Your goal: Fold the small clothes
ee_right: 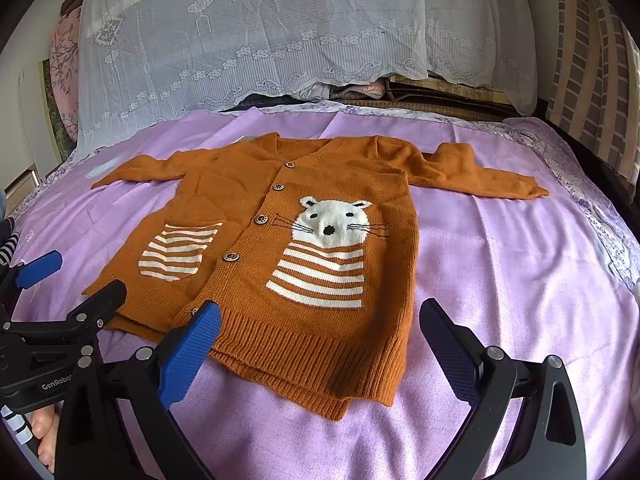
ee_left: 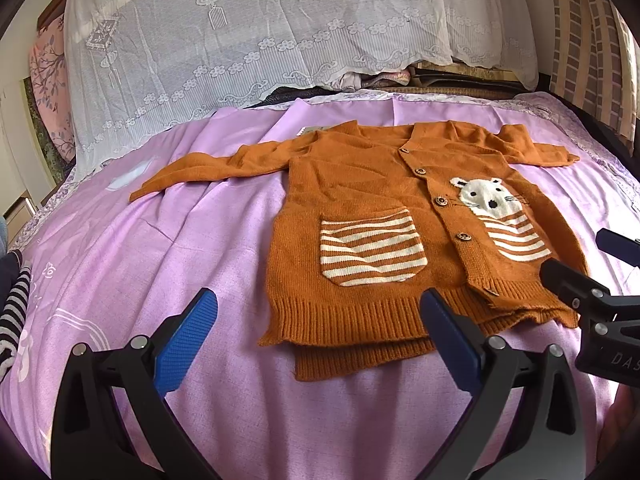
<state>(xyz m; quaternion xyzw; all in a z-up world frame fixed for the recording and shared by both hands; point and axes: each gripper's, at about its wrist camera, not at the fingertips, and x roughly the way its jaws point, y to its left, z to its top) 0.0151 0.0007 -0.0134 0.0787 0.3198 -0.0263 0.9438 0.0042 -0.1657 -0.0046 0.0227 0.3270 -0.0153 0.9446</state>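
A small orange knitted cardigan lies flat and face up on the pink bed sheet, sleeves spread to both sides. It has wooden buttons, a striped pocket and a white mouse motif. My left gripper hovers open just before the cardigan's lower left hem, nothing between its blue pads. My right gripper is open above the lower right hem. Each gripper shows at the edge of the other's view: the right gripper, the left gripper.
A white lace cover drapes over bedding piled at the head of the bed. A striped curtain hangs at the right. A striped black-and-white cloth lies at the left edge. Bare sheet lies all around the cardigan.
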